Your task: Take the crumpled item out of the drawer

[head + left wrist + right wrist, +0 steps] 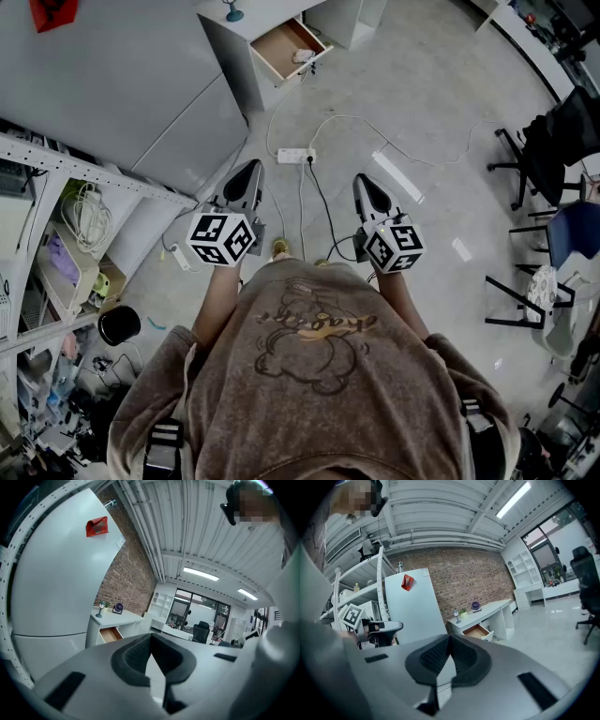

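We hold the left gripper (252, 169) and the right gripper (362, 180) with both pairs of jaws pressed together on nothing. Far off at 12 o'clock, the open drawer (279, 42) contains the crumpled item (302, 56).

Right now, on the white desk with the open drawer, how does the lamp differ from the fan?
The lamp is slim and upright, teal, on a thin stem; the fan is round and dark. The lamp stands nearest the end of the desk by the white cabinet; the fan sits further along. Both are small and rest on the desk.
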Available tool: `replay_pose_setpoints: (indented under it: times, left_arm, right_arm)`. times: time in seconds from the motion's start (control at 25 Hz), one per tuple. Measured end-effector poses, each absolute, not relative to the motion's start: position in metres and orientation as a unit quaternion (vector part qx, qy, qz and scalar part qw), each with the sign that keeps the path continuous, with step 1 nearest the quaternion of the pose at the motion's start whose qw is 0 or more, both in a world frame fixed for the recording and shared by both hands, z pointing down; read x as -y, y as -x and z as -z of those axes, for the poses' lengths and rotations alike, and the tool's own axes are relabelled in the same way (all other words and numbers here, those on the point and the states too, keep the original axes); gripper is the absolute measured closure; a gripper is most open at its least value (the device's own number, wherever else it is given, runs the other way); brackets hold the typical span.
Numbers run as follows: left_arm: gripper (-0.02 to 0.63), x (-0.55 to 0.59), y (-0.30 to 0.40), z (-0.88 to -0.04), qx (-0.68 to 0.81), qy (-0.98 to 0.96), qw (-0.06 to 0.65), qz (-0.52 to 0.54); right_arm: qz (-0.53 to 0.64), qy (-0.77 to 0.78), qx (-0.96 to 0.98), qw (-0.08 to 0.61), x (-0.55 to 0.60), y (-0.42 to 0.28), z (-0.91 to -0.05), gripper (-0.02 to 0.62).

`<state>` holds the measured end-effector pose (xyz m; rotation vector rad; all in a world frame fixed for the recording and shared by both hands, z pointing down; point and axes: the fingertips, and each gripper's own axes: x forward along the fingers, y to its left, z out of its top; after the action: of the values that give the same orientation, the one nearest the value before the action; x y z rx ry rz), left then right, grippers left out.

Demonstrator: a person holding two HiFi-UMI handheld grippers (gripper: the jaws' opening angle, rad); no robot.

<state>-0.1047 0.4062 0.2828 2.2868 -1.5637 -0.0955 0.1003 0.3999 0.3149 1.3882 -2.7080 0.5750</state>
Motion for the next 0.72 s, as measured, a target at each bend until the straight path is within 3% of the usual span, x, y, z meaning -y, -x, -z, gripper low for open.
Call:
replay_pose_setpoints:
  times: [0.72]
  left_arm:
    - [0.598, -0.367, 0.141, -0.289, 0.521, -0.831, 0.19, 0.035]
  right_arm:
    - [-0.184, -0.471, 0.863, 0.024, -0.371, -0.058, -0.32, 0.6]
